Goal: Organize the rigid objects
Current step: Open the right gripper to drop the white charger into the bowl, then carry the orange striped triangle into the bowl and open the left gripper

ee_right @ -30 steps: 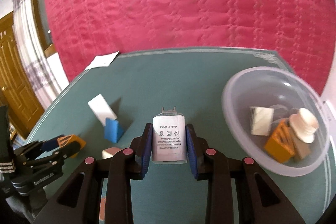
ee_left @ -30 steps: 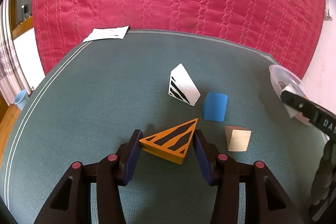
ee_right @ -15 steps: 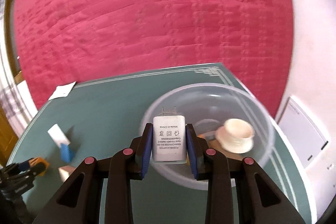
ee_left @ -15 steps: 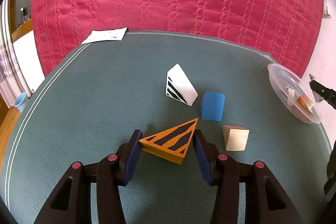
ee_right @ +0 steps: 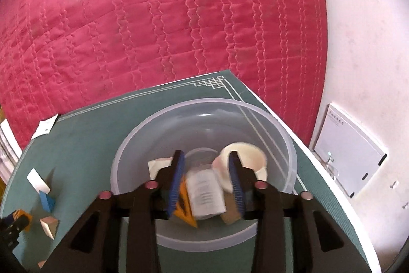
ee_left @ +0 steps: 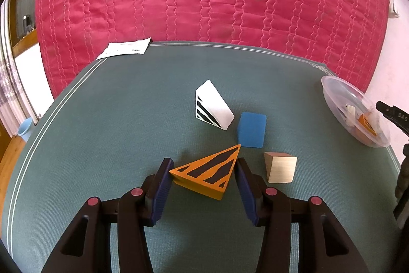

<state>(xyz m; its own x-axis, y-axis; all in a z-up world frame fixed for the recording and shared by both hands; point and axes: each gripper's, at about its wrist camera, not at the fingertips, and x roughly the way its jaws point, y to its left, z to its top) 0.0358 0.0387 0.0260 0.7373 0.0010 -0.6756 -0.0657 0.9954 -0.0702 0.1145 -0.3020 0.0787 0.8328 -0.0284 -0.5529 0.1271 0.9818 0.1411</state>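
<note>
Left gripper [ee_left: 203, 179] low over the mat [ee_left: 107, 124], jaws apart, straddling the orange wedge [ee_left: 208, 172]; left pad seemingly just touching its corner, right pad a sliver off, nothing clamped. Ahead of it: white wedge [ee_left: 213, 108], blue block [ee_left: 251, 129] just right of that, wood block [ee_left: 280, 168] beside the right finger. Paper slip [ee_left: 125, 50] far ahead-left at the mat's edge.

Right gripper [ee_right: 207, 182] spread wide above the bowl [ee_right: 258, 117], gripping nothing. Charger [ee_right: 205, 192] loose between and below the fingers, blurred, probably resting in the bowl. Striped orange piece [ee_right: 184, 210] under the left finger, cream cup [ee_right: 251, 157] behind the right.
</note>
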